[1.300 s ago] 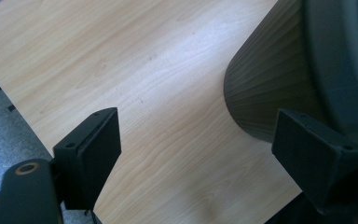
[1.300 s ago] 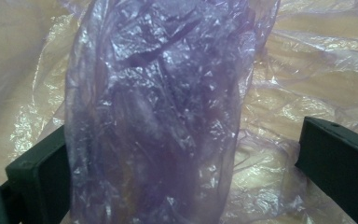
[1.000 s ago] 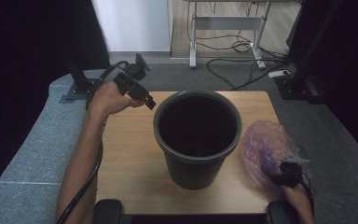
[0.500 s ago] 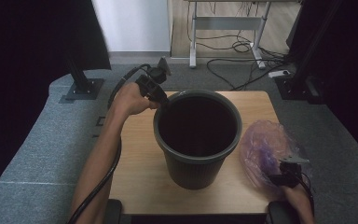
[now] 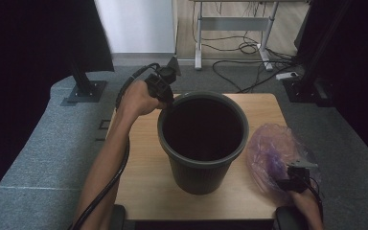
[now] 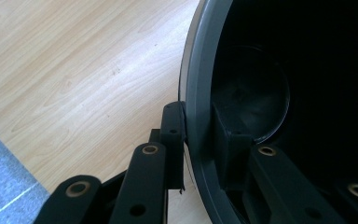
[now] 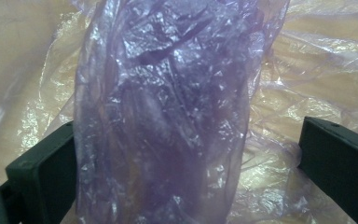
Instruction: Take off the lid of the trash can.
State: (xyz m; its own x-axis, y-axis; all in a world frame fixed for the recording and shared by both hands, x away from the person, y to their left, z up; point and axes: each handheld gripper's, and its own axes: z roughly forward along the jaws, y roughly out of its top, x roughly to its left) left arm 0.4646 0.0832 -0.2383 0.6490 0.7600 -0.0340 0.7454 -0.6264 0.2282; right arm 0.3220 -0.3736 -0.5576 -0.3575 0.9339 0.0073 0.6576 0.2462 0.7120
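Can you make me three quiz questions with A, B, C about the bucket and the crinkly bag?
1. Where is the purple crinkled plastic bag?
A. inside the bucket
B. on the wooden table, right of the bucket
C. on the floor

2. What colour is the round plastic bucket?
A. dark grey
B. red
C. white

3. How are the left hand-held gripper jaws placed?
A. far from the bucket
B. either side of the bucket's rim
C. around the bag

Answers: 1 B, it lies beside the bucket; 2 A, its wall looks dark grey; 3 B, the rim runs between them.

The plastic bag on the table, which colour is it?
The plastic bag is translucent purple, crinkled and shiny. The right gripper view shows it best.
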